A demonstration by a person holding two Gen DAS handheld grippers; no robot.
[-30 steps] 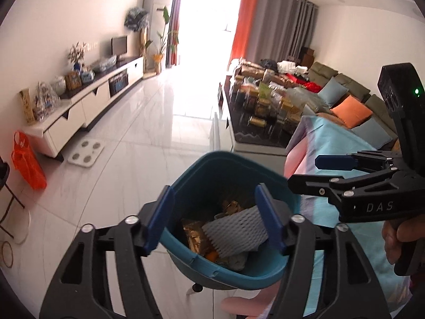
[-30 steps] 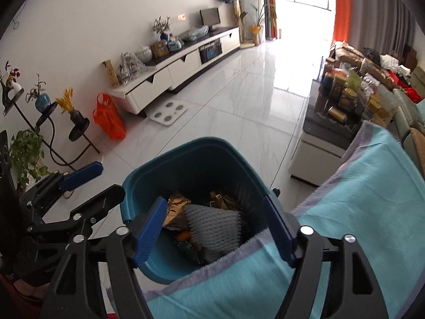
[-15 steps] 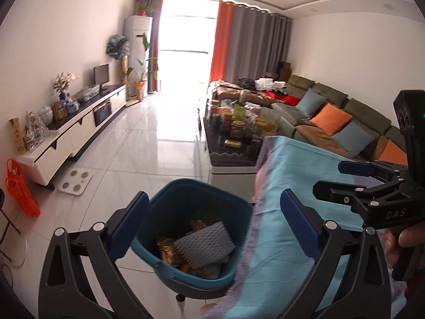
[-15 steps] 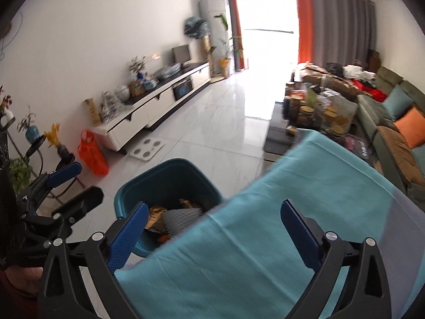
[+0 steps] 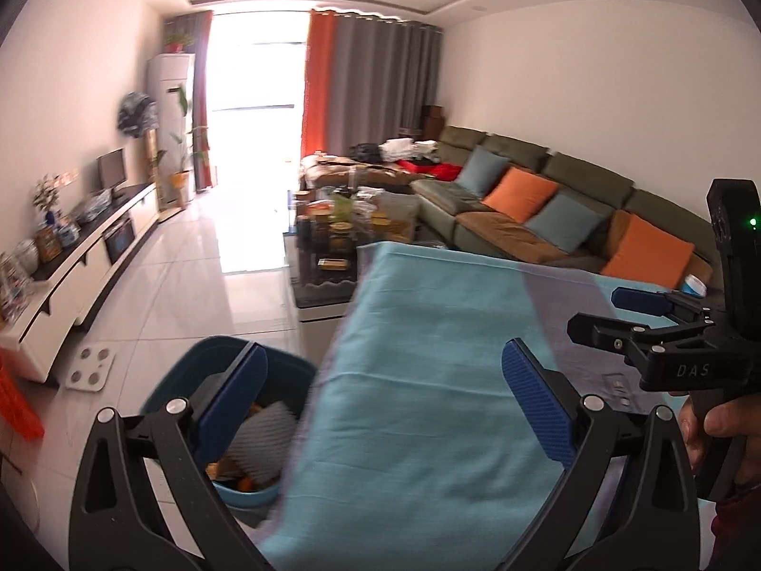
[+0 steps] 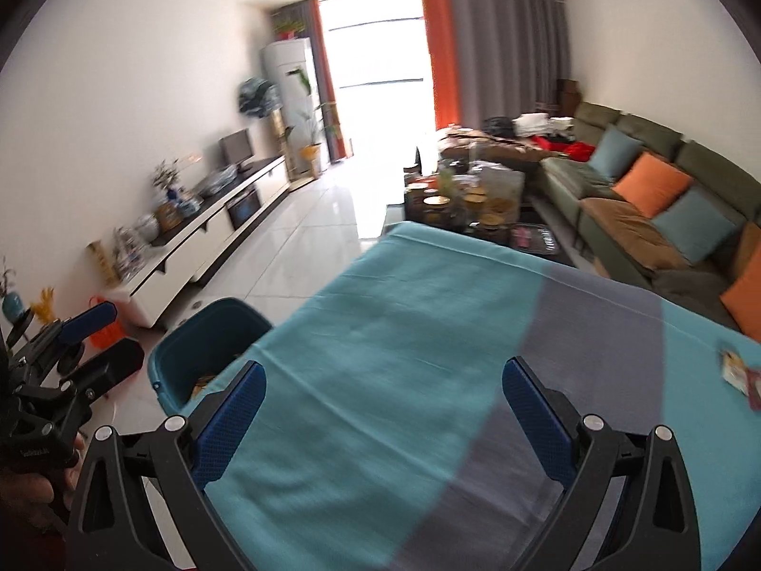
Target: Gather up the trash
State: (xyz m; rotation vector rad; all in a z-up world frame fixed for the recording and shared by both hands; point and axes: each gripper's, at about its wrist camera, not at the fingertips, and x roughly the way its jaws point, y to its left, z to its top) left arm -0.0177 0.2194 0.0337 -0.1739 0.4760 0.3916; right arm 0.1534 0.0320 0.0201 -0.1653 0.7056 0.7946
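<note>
A teal trash bin (image 5: 223, 352) stands on the floor by the table's left edge, holding a grey foam net (image 5: 264, 433) and crumpled wrappers. My left gripper (image 5: 385, 404) hangs open over the cloth-covered table (image 5: 428, 333) with nothing between its pads. My right gripper (image 6: 385, 421) is also open and empty above the cloth (image 6: 404, 333). A small colourful wrapper (image 6: 737, 371) lies on the table at far right. In the left wrist view the right gripper (image 5: 613, 316) shows on the right, held by a hand (image 5: 723, 423). In the right wrist view the left gripper (image 6: 112, 338) shows beside the bin (image 6: 204, 342).
Beyond the table, a dark coffee table (image 5: 333, 247) crowded with jars. A green sofa (image 5: 547, 190) with orange and blue cushions runs along the right wall. A white TV cabinet (image 6: 209, 242) lines the left wall, with an orange bag (image 6: 107, 335) and a floor scale (image 5: 90, 366) near it.
Both grippers have opened wider and pulled away from over the bin, rising and swinging right over the table. The bin now sits low left in both views.
</note>
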